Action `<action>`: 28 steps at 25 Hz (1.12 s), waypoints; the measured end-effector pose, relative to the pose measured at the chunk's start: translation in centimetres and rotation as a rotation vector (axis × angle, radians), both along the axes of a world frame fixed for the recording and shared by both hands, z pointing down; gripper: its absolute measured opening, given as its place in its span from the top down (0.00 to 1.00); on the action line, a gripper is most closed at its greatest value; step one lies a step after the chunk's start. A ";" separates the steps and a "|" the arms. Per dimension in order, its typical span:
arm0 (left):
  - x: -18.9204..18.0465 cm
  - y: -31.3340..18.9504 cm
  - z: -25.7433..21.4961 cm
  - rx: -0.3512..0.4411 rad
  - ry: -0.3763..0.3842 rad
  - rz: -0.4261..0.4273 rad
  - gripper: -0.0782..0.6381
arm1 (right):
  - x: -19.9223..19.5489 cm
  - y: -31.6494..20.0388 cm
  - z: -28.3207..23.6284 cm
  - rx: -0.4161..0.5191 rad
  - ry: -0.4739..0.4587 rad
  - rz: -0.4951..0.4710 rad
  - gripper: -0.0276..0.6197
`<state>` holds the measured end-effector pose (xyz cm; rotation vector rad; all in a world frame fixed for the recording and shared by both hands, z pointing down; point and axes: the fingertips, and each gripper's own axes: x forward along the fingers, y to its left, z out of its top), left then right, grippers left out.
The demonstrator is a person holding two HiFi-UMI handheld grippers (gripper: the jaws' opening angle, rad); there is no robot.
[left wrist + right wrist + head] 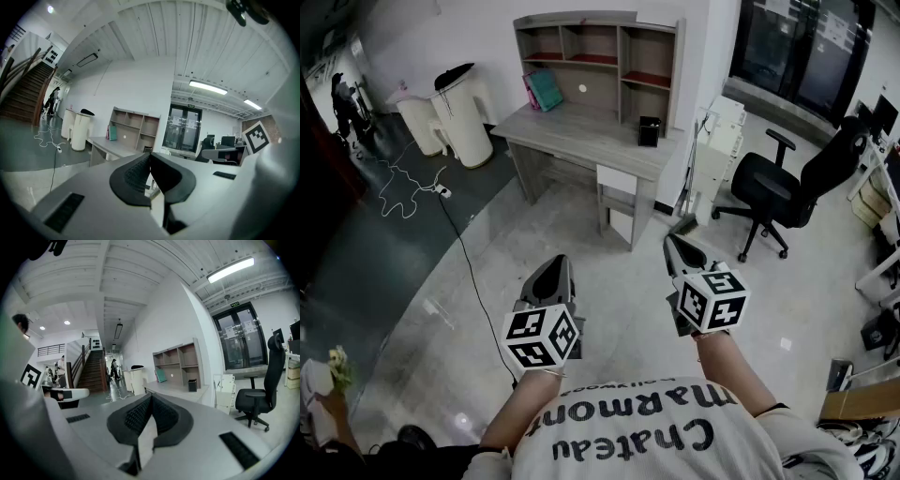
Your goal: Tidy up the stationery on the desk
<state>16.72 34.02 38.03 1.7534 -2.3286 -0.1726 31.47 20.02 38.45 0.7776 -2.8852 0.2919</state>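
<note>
Across the floor stands a grey desk [581,136] with a shelf hutch. On it lean teal and pink folders [544,90], and a small black pen holder [649,130] sits at its right end. My left gripper [557,264] and right gripper [674,244] are held side by side in the air, well short of the desk and pointing toward it. Both are shut, with nothing between the pads. The left gripper view shows the closed left gripper [150,157] below the distant desk [110,146]. In the right gripper view the right gripper [151,399] is closed and the desk [176,390] lies beyond it.
A black office chair [783,192] stands right of the desk, next to a white drawer unit [722,131]. White bins [459,112] stand left of the desk. A cable [464,244] with a power strip runs over the floor. People stand at far left [342,103] and bottom left [323,394].
</note>
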 end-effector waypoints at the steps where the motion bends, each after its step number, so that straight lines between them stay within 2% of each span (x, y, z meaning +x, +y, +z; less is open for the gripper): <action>1: -0.1 0.0 -0.1 0.001 0.001 0.001 0.87 | 0.0 0.0 -0.1 0.001 0.001 0.000 0.94; 10: -1.8 0.0 -0.2 0.019 0.006 0.019 0.87 | -1.6 0.2 0.1 0.002 0.004 0.011 0.94; 16: -3.7 0.4 0.2 0.023 -0.001 0.032 0.87 | -3.6 0.7 0.6 -0.017 -0.042 0.004 0.94; 23: -5.2 1.7 2.4 0.020 0.055 0.031 0.87 | -5.2 1.1 3.5 -0.061 0.001 -0.012 0.94; 28: -6.1 1.4 3.5 -0.005 0.063 0.042 0.87 | -6.8 0.7 4.2 -0.069 0.009 -0.025 0.94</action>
